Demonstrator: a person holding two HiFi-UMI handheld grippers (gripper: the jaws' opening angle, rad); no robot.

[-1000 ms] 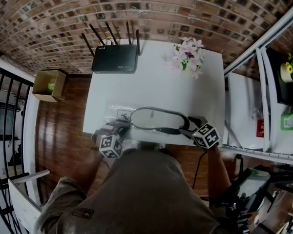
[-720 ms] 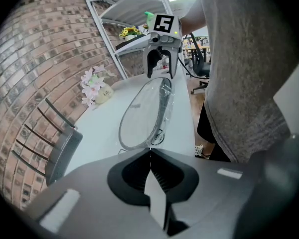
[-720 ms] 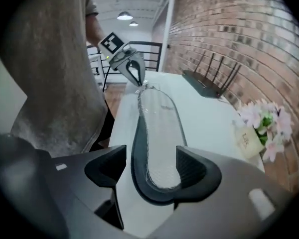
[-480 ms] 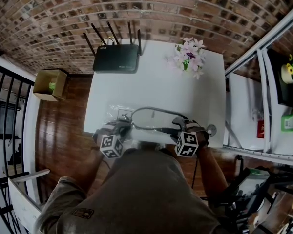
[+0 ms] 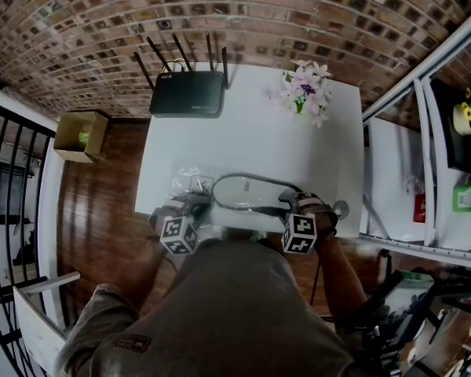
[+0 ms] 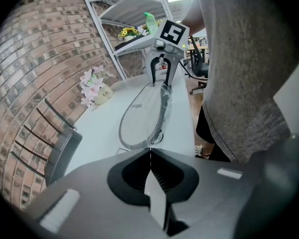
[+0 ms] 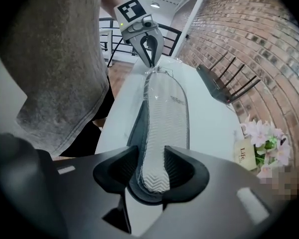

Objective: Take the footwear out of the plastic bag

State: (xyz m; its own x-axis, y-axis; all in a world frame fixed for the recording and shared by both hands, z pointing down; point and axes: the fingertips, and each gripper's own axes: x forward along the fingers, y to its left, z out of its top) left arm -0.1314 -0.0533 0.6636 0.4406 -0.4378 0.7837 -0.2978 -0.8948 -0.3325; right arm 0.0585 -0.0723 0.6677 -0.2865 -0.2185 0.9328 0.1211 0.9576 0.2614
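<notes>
Right gripper view: jaws just closing round slipper (image 7: pixel 165 108)

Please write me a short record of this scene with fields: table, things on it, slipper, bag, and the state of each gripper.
table: white, rectangular
far side: black router at left, pink flowers at right
slipper: lies along the near edge, sole end toward the right
plastic bag: clear, around the slipper, crumpled at its left end
left gripper: shut on a fold of the plastic bag
right gripper: jaws have just been closing, pads on the slipper's sole end
task: slipper not yet out
</notes>
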